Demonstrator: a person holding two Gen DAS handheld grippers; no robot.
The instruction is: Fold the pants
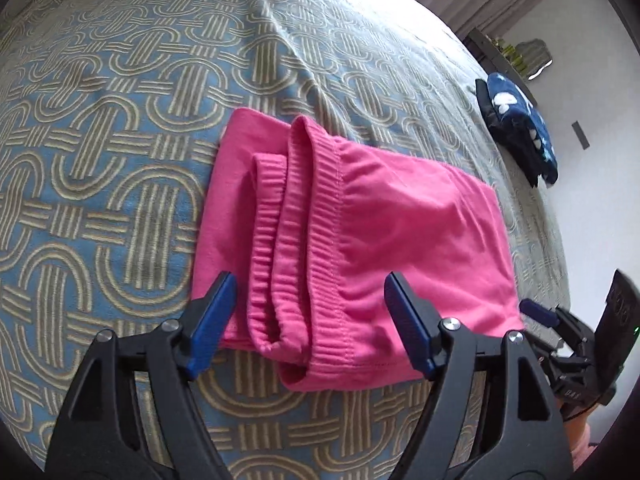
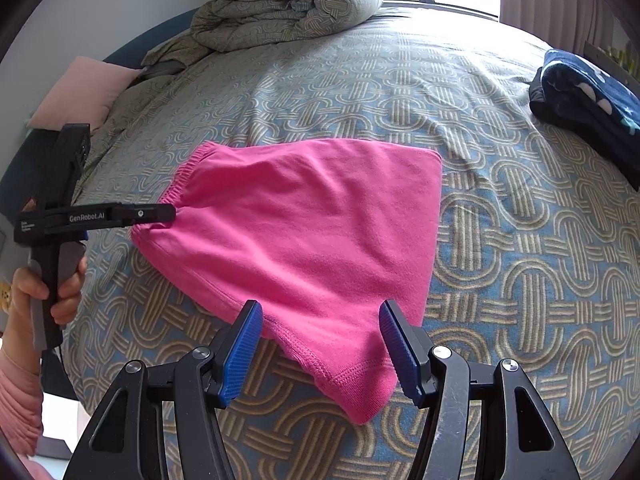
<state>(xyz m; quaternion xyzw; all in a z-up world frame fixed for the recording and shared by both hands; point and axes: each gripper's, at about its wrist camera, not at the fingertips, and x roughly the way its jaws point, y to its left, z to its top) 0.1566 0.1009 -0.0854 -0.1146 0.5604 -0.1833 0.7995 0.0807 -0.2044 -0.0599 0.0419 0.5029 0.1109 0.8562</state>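
The pink pants (image 1: pixel 360 240) lie folded into a compact stack on the patterned bedspread (image 1: pixel 120 140), with the ribbed waistband layers facing my left gripper. My left gripper (image 1: pixel 308 312) is open, its blue pads on either side of the waistband edge, holding nothing. My right gripper (image 2: pixel 320 344) is open over the hem corner of the pants (image 2: pixel 312 232), holding nothing. The left gripper also shows in the right wrist view (image 2: pixel 166 213) at the waistband side. The right gripper shows in the left wrist view (image 1: pixel 538 312) by the pants' right corner.
A folded dark blue garment with white shapes (image 1: pixel 520 136) lies near the bed's right edge; it also shows in the right wrist view (image 2: pixel 588 100). A bunched duvet (image 2: pixel 280 4) and a pink pillow (image 2: pixel 80 92) sit at the head of the bed.
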